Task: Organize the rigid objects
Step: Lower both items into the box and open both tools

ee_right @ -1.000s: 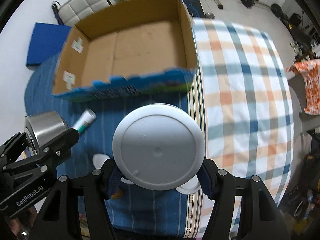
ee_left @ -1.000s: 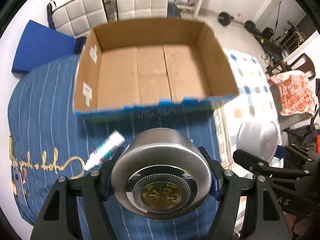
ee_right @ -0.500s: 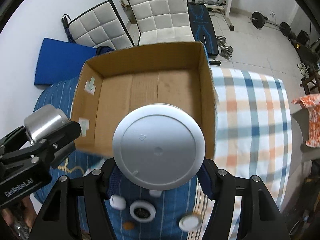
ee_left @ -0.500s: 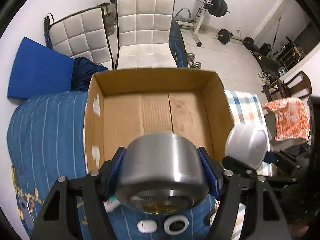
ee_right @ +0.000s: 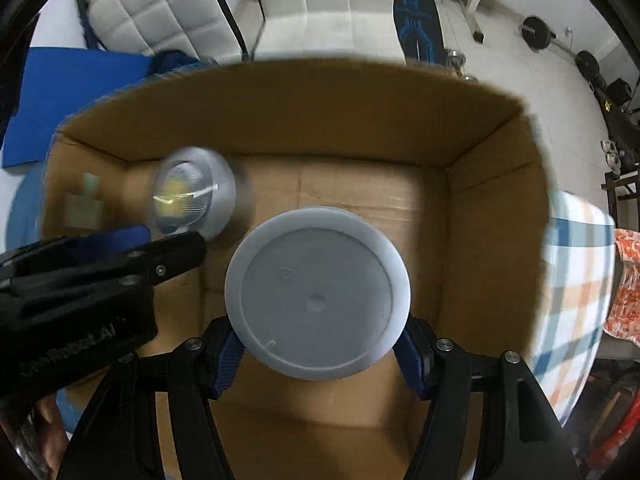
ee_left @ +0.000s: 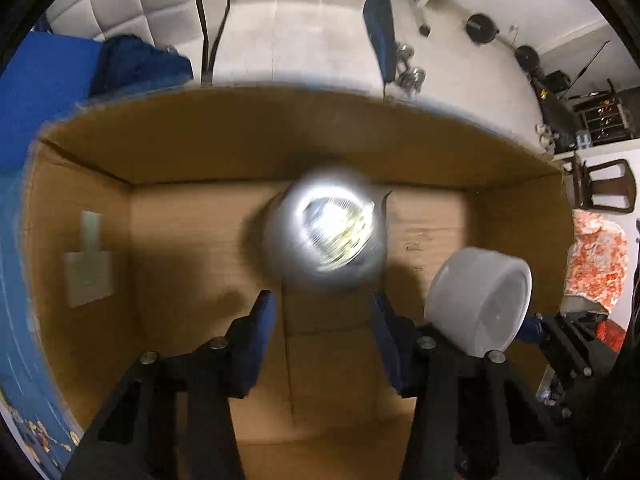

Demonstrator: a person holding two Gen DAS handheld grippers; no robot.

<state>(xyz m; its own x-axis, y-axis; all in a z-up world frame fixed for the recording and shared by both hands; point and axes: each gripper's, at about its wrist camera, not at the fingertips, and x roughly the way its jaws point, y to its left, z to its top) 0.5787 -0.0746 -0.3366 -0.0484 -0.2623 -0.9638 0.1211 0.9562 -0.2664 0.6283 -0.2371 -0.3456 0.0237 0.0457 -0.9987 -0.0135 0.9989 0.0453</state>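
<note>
Two handheld grippers point down into an open cardboard box (ee_right: pixel 496 184). Between the right gripper (ee_right: pixel 320 344) pads, a round white plastic tub (ee_right: pixel 318 292) is clamped. A blurred steel tin (ee_left: pixel 326 232) with a clear lid sits free of the left gripper (ee_left: pixel 322 320), beyond its fingertips over the box floor; those jaws have just been narrowing with nothing between them.

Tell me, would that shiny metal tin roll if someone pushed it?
Probably: the metal tin is round with smooth sides, so on its side it could roll across the cardboard box floor. It looks hard and stiff, so it likely wouldn't squash.
</note>
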